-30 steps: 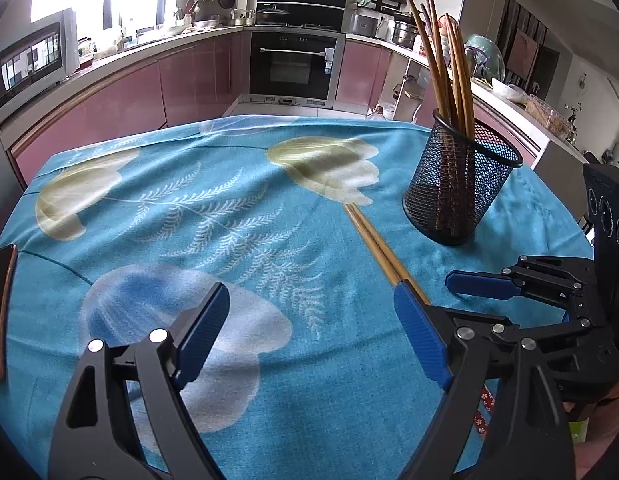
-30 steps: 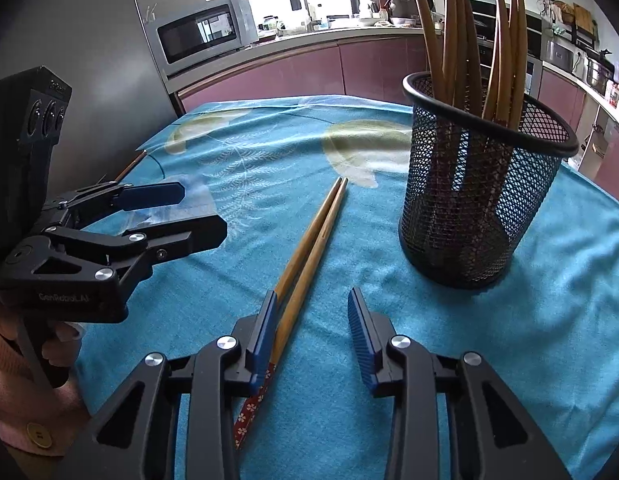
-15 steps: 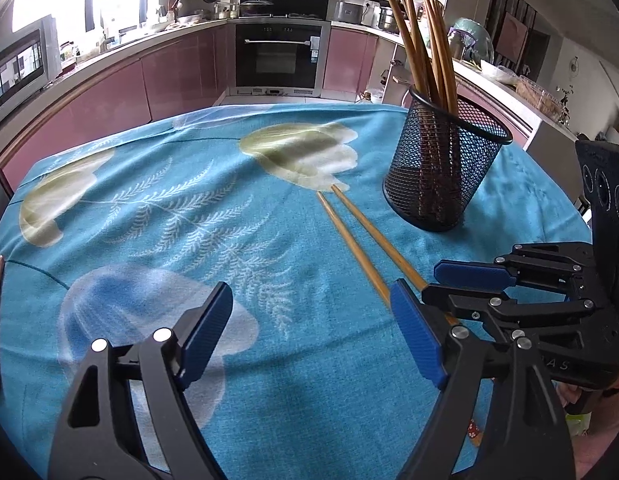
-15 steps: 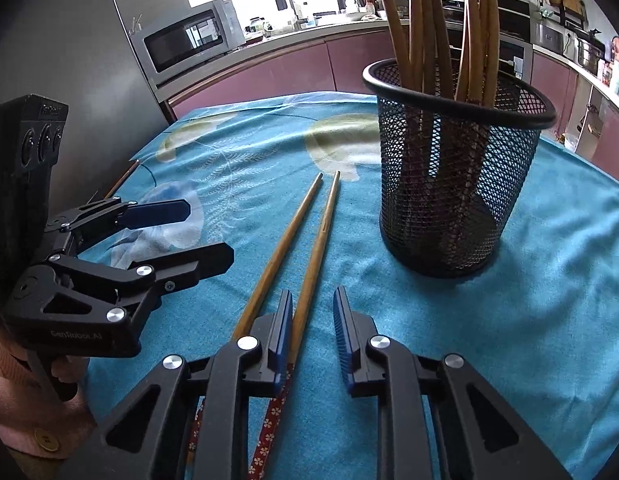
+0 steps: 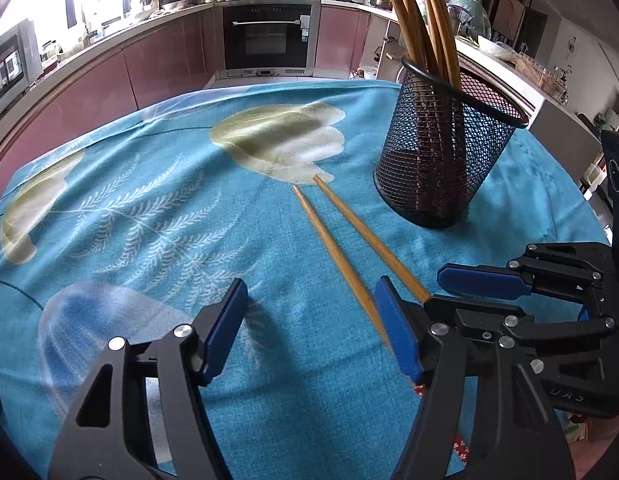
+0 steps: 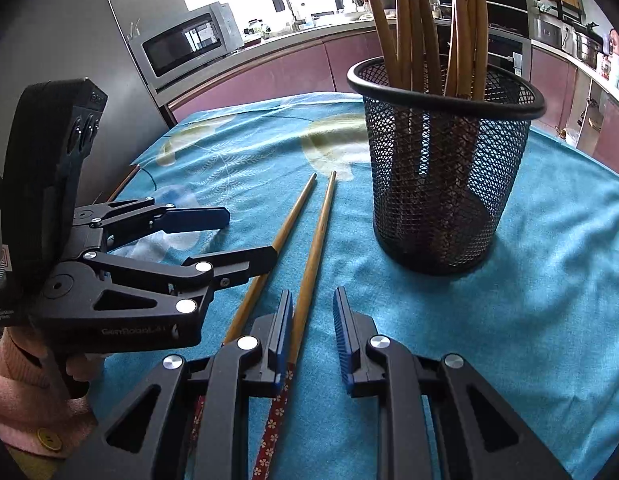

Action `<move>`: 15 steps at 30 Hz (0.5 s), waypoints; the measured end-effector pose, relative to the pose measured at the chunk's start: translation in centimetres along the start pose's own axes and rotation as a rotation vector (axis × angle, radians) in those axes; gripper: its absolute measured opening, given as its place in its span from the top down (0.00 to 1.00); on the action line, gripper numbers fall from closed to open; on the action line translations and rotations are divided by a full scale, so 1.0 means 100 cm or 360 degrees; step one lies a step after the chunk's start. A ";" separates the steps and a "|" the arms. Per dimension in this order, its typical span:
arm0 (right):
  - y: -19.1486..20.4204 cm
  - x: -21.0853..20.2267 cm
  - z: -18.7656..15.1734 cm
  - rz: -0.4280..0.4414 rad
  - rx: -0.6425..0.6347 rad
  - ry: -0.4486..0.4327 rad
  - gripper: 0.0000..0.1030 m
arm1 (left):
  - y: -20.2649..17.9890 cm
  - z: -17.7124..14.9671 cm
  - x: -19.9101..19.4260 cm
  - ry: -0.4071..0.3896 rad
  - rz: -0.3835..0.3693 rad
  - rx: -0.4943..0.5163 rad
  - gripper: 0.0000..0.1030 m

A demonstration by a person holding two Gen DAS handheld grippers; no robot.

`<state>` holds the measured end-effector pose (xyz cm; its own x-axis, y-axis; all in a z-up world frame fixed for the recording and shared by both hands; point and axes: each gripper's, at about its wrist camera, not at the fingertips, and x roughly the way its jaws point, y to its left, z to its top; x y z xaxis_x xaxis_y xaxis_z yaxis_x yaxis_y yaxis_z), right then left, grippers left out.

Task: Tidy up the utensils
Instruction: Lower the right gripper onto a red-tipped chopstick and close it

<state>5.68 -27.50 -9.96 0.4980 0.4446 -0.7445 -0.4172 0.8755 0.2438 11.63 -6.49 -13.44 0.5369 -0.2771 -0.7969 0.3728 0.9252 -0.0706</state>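
the left gripper stands at 9 o'clock over the blue tabletop, fingers wide but closing, nothing between them. two loose chopsticks lie at centre, tips toward 12 o'clock. the right gripper at 6 o'clock has narrow fingers straddling one chopstick without clamping it. the mesh holder of chopsticks stands at 1 o'clock.

chopsticks: two, wooden, flat on cloth | mesh holder: upright, holding more chopsticks
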 end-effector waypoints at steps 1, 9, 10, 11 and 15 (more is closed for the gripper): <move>0.000 0.000 0.000 0.0000 0.0001 0.0000 0.81 | -0.001 0.001 0.001 -0.0001 0.0005 0.0008 0.40; 0.000 -0.001 0.000 0.0001 0.0000 0.0001 0.81 | -0.002 0.005 0.004 0.0012 -0.0028 0.0013 0.55; 0.000 -0.001 0.000 0.0000 -0.0002 0.0002 0.81 | -0.001 0.004 0.004 0.0012 -0.0032 0.0010 0.57; 0.000 0.000 0.001 -0.0002 -0.0004 0.0002 0.81 | 0.000 0.004 0.003 0.0013 -0.0039 0.0006 0.60; 0.002 0.002 0.002 -0.0014 -0.0014 0.0006 0.81 | 0.003 0.002 0.002 0.0017 -0.0067 -0.0009 0.65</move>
<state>5.88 -27.24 -9.91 0.4990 0.4362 -0.7489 -0.4194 0.8777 0.2318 12.06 -6.31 -13.49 0.5129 -0.3130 -0.7993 0.3903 0.9144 -0.1076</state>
